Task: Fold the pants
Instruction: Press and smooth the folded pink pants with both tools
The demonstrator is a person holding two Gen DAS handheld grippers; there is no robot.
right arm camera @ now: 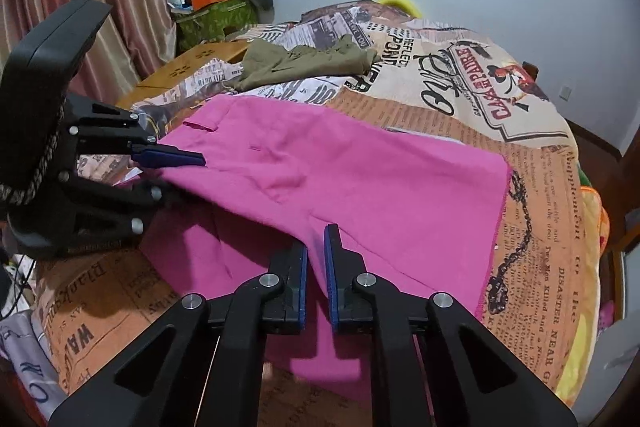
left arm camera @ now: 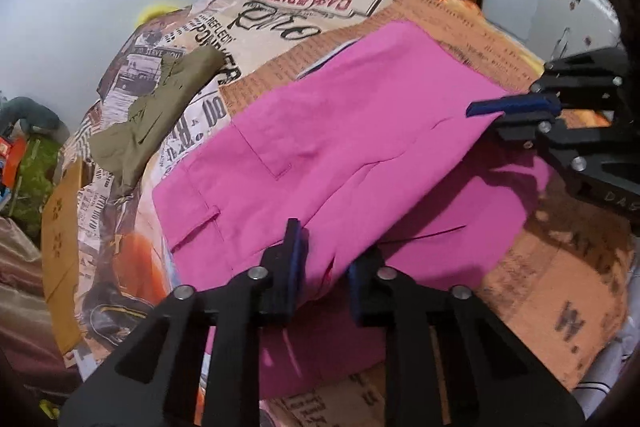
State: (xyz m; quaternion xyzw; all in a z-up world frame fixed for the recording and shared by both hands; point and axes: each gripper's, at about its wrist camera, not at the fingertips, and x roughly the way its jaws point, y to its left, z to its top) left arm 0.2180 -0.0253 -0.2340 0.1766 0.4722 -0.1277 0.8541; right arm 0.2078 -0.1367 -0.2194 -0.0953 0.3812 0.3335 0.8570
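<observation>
Now both tools, left tool [left arm camera: 322,263] and right tool [right arm camera: 316,259], each clamped on the pink pants' [left arm camera: 340,147] near edge.

Bright pink fabric pants [left arm camera: 340,131] lie spread flat on a newspaper-print bedcover [left arm camera: 560,287], near edge lifted and partly folded over.

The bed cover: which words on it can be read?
On the printed bed cover:
"CASA PADRE", red label
"DISASTER NEAR", orange panel
"PONDER", partly hidden
"WA", cut off by the pink pants
Small newsprint columns: too small to read.
</observation>
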